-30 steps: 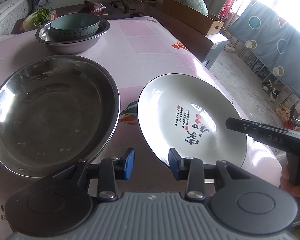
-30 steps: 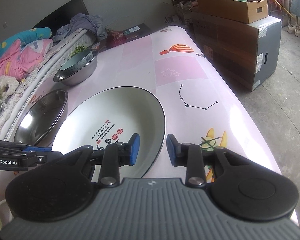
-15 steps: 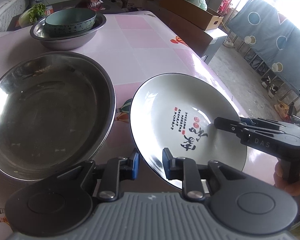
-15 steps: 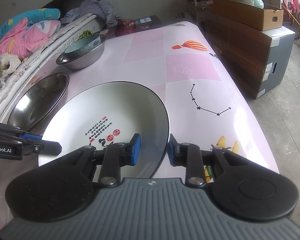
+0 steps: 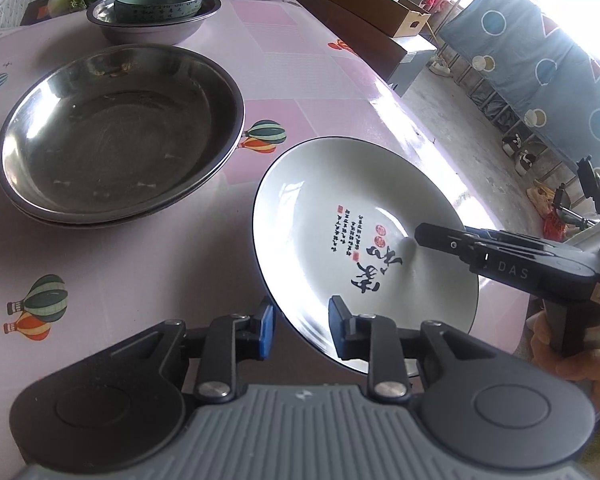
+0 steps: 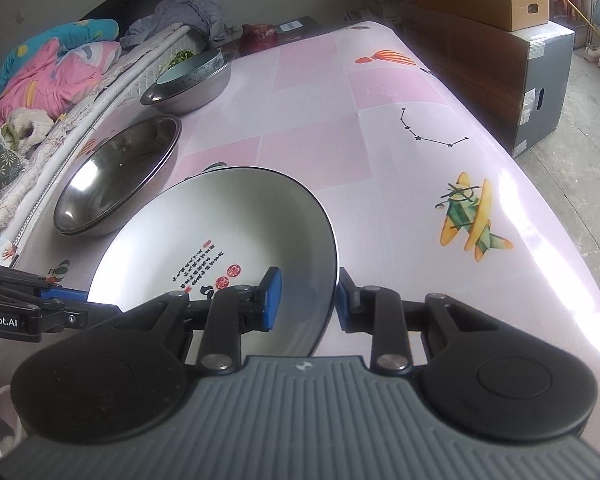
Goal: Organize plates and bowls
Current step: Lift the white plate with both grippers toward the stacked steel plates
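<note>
A white plate (image 5: 340, 208) with a dark rim and black and red script hangs tilted over the pink table (image 5: 160, 264). My left gripper (image 5: 302, 326) has the plate's near rim between its blue pads; its jaws are opening slightly while the pads stay on the rim. From the opposite side my right gripper (image 6: 306, 300) is shut on the rim of the same plate (image 6: 236, 216). In the left wrist view the right gripper (image 5: 424, 236) reaches in over the plate. A large steel basin (image 5: 112, 132) lies to the left. Behind it a teal bowl (image 5: 158, 0) sits in a steel bowl (image 5: 152, 28).
The table's right edge (image 6: 560, 240) drops to a concrete floor. Cardboard boxes (image 6: 484, 4) stand beyond that edge. Bedding (image 6: 48, 76) is heaped along the left side. A person's hand (image 5: 580, 360) holds the right gripper's handle.
Both grippers have carried the plate away from the steel basin, toward the table's near right; a gap now shows between plate and basin. The left jaws narrowed onto the rim.
</note>
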Motion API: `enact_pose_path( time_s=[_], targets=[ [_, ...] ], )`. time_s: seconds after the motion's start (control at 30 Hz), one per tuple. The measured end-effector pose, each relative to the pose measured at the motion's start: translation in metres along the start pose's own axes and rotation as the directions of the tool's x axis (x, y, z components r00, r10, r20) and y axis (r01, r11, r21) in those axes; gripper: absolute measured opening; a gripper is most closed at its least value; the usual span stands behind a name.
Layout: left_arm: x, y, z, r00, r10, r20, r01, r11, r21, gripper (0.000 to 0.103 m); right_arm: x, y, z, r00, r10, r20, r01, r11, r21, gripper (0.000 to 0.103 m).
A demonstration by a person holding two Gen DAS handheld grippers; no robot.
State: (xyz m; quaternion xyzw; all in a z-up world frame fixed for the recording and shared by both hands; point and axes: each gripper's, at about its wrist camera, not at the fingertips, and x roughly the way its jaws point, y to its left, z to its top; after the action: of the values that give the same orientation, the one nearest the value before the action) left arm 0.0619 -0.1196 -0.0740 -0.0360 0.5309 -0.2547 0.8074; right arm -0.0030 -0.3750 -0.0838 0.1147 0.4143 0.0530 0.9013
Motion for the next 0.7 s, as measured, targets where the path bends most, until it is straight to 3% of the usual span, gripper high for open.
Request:
enact_pose_path(
  time_s=[0.5,0.63,0.7],
  targets=[
    [-0.027,0.025,-0.033,0.998,-0.053,0.022,0.054,0.997,-0.056,0.03,0.006,0.04,-0.005,1.0,-0.01,0.018,0.011,0.997,-0.071,0.028],
    [-0.033,0.024,-0.033,0.998,-0.036,0.043,0.038,0.998,-0.043,0.041,0.004,0.038,-0.004,0.999,-0.016,0.032,0.018,0.998,-0.061,0.028],
    [-0.035,0.026,-0.032,0.998,-0.027,0.051,0.029,0.999,-0.041,0.042,0.001,0.038,-0.006,0.999,-0.018,0.038,0.02,0.998,-0.053,0.028]
  ],
)
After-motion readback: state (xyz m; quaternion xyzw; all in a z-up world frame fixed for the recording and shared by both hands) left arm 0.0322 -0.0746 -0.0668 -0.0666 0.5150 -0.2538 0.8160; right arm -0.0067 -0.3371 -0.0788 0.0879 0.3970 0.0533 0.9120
